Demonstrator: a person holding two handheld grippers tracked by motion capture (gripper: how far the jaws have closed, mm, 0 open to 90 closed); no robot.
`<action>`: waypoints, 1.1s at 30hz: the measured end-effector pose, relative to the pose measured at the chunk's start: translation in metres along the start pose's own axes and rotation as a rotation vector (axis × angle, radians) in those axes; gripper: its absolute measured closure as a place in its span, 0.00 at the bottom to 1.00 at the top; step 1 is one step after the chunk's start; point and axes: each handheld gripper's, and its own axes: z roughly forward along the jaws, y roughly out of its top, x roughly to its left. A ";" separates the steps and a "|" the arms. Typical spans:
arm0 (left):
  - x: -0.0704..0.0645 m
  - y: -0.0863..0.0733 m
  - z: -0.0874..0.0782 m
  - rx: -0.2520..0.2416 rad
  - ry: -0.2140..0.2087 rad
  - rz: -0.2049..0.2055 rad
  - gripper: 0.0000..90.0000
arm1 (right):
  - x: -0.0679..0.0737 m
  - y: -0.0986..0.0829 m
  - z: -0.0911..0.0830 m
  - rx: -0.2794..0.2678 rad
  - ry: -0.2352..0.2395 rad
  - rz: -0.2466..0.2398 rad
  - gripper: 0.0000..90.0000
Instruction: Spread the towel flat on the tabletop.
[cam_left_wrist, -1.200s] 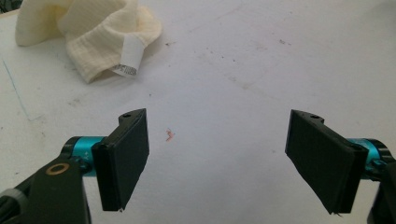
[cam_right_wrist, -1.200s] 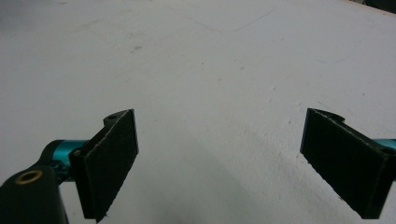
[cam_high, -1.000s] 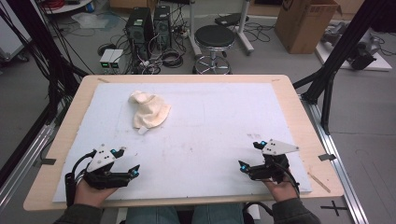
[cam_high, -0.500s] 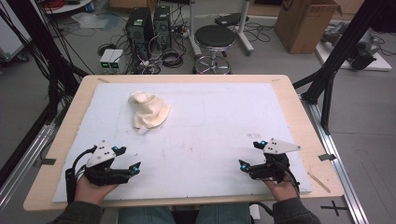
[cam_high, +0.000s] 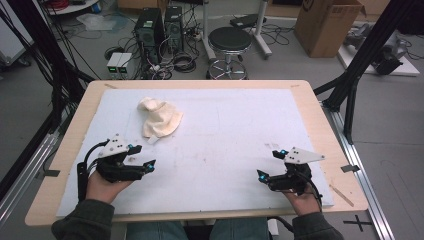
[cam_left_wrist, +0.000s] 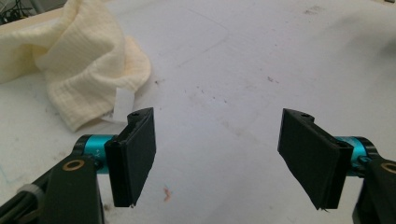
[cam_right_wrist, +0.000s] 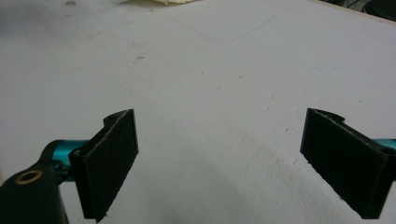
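A crumpled cream cloth (cam_high: 159, 118) sits on the white table mat (cam_high: 235, 130), towards its far left. The left gripper (cam_high: 146, 166) is nearer, with the cloth just ahead and left of its wide, empty jaws. The right gripper (cam_high: 266, 170) hangs well apart, likewise spread, holding nothing.

One cream cloth (cam_high: 160, 118) lies just ahead of the left gripper (cam_high: 142, 159); two grippers, left and right (cam_high: 267, 164); perhaps one small tag (cam_left_wrist: 122, 104) on the cloth.
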 end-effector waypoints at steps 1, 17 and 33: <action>0.002 0.003 0.002 0.003 -0.001 0.000 0.31 | 0.000 0.000 0.000 0.001 0.002 -0.001 0.12; 0.035 0.032 0.027 0.021 0.019 -0.044 0.32 | -0.005 0.001 0.002 -0.013 0.023 0.019 0.12; 0.075 0.046 0.058 -0.025 0.088 -0.144 0.35 | -0.006 0.001 0.006 -0.011 0.025 0.016 0.12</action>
